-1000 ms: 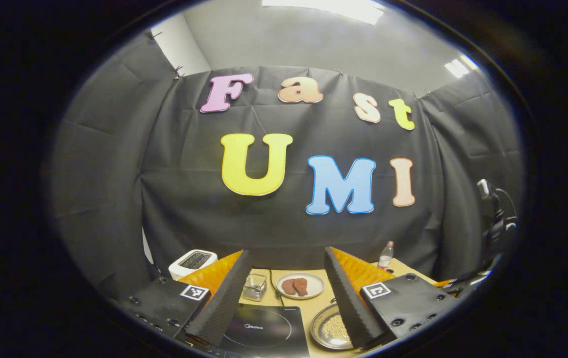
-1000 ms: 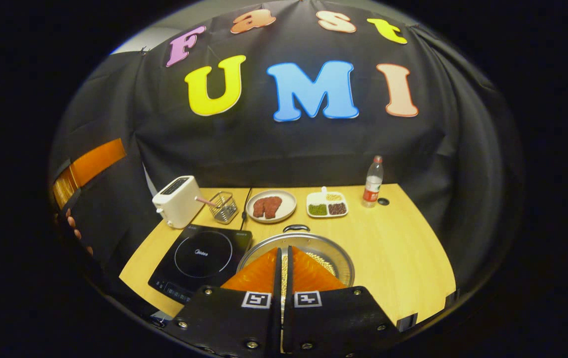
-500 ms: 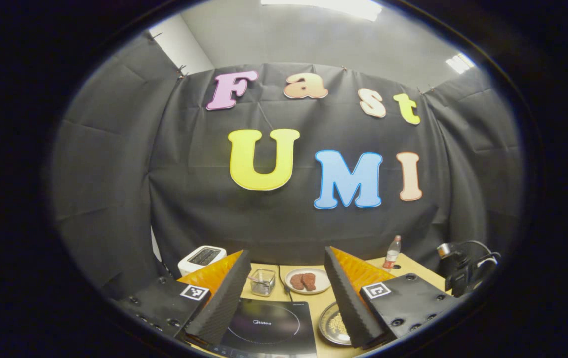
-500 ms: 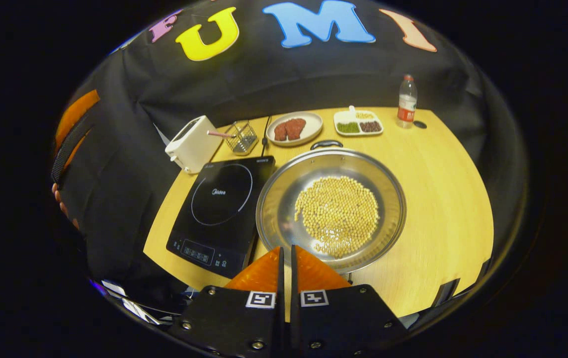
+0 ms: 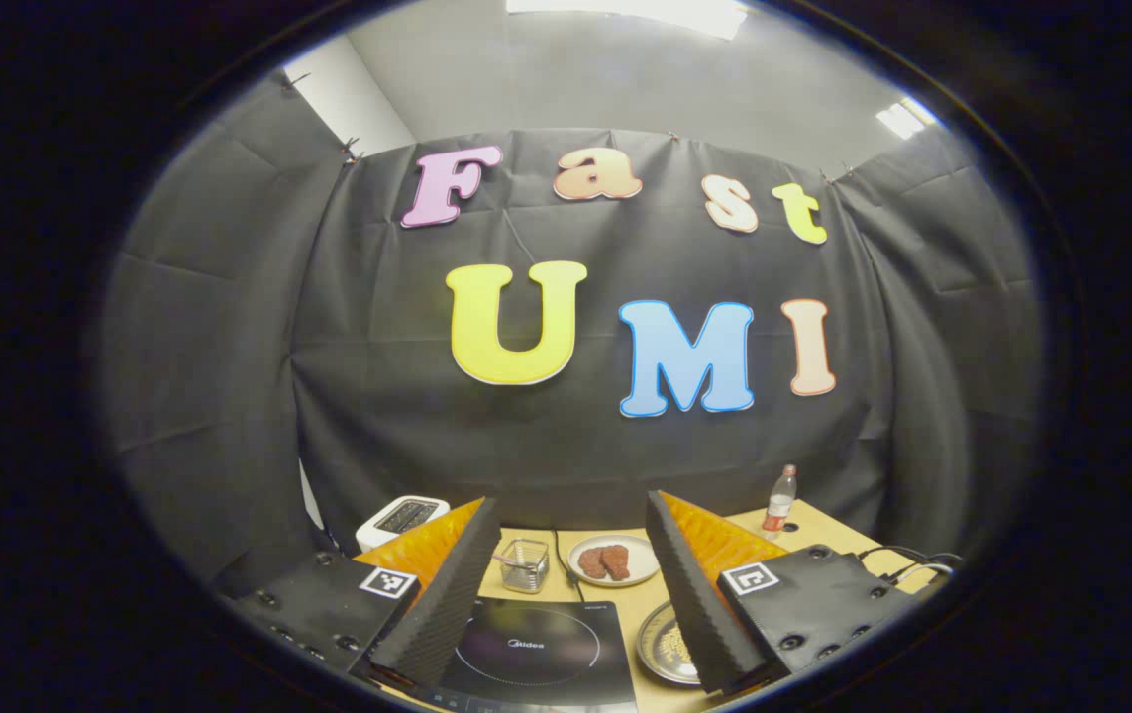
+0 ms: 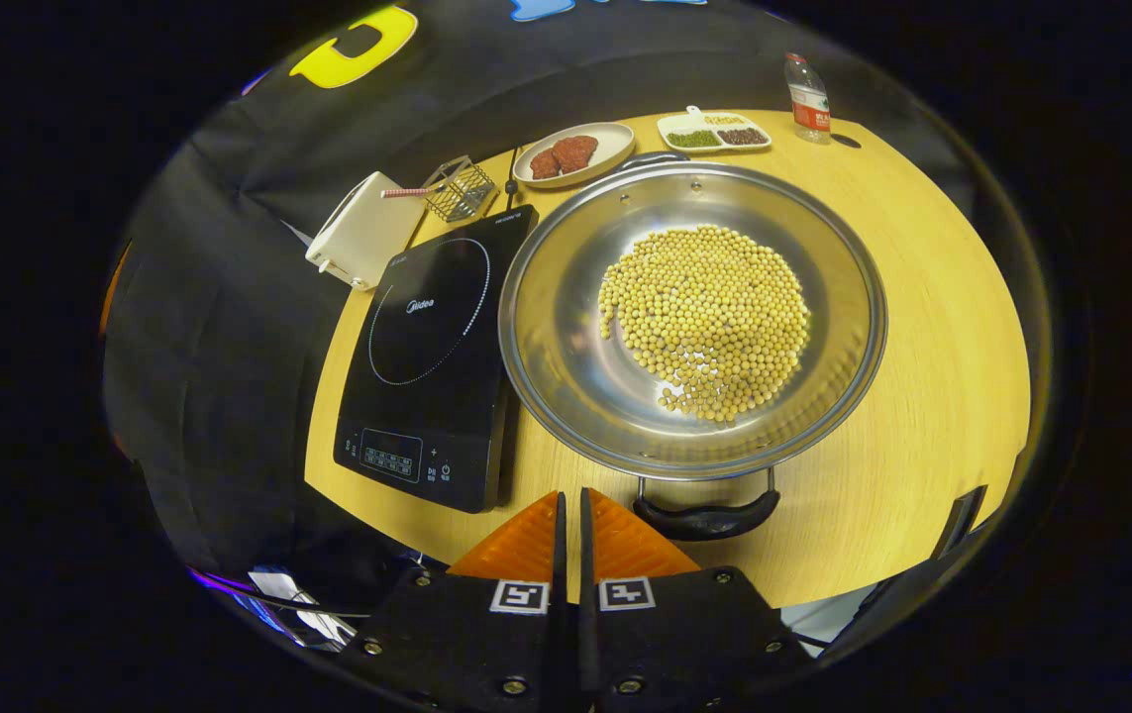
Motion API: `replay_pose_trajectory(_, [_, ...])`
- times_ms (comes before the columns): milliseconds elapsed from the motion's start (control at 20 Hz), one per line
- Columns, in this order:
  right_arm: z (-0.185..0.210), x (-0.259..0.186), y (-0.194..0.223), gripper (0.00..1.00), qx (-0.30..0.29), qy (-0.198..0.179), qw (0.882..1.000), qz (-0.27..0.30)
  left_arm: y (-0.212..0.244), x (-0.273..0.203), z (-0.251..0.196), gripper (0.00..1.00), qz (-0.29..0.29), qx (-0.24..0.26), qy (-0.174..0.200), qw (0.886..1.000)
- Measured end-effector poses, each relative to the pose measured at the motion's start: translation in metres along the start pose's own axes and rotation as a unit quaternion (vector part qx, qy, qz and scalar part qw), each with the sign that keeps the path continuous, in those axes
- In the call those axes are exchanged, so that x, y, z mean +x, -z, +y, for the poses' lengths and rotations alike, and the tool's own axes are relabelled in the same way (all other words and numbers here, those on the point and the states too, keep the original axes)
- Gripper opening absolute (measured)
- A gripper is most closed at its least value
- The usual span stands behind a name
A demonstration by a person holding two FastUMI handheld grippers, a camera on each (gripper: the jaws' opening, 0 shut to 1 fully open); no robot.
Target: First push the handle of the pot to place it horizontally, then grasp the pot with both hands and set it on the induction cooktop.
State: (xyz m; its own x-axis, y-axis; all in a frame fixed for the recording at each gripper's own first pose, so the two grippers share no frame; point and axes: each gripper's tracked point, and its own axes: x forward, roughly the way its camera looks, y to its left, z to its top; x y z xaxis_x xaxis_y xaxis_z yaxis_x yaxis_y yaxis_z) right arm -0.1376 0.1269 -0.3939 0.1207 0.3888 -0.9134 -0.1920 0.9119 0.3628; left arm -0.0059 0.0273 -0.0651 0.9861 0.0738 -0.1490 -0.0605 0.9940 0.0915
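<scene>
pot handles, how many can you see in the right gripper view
2. The near handle sticks out of the pot rim closest to the right claw; the far handle is on the opposite rim, partly hidden, beside the plate of meat.

Probably a staged recording booth: black cloth wall (image 5: 229, 327) behind a wooden table (image 6: 932, 327) of kitchenware.

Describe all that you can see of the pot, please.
The pot is a wide, shallow pan of shiny metal that holds a heap of pale yellow beans. It has two dark loop handles, near and far. It sits flat on the wooden table, right beside the induction cooktop. Nothing grips it.
</scene>
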Motion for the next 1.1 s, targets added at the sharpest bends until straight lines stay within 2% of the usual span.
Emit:
replay_pose_trajectory(300, [-0.017, 0.02, 0.001, 0.05, 0.05, 0.003, 0.999, 0.007, 0.005, -0.005, 0.012, 0.94, 0.008, 0.0, -0.016, 1.0])
replay_pose_trajectory(450, [-0.014, 0.023, -0.002, 0.02, 0.109, -0.028, 0.994, 0.007, 0.007, -0.005, 0.01, 0.94, 0.01, 0.001, -0.016, 1.0])
replay_pose_trajectory(600, [-0.018, 0.021, -0.002, 0.01, 0.129, -0.039, 0.991, 0.005, 0.006, -0.005, 0.004, 0.94, 0.01, 0.004, -0.013, 1.0])
replay_pose_trajectory(850, [-0.03, 0.014, -0.004, 0.01, 0.134, -0.028, 0.991, 0.004, 0.005, 0.0, -0.008, 0.94, 0.009, 0.003, 0.001, 1.0])
replay_pose_trajectory(1100, [-0.053, 0.006, -0.005, 0.01, 0.117, 0.013, 0.993, 0.002, 0.005, 0.003, -0.022, 0.94, 0.011, 0.007, 0.016, 1.0])
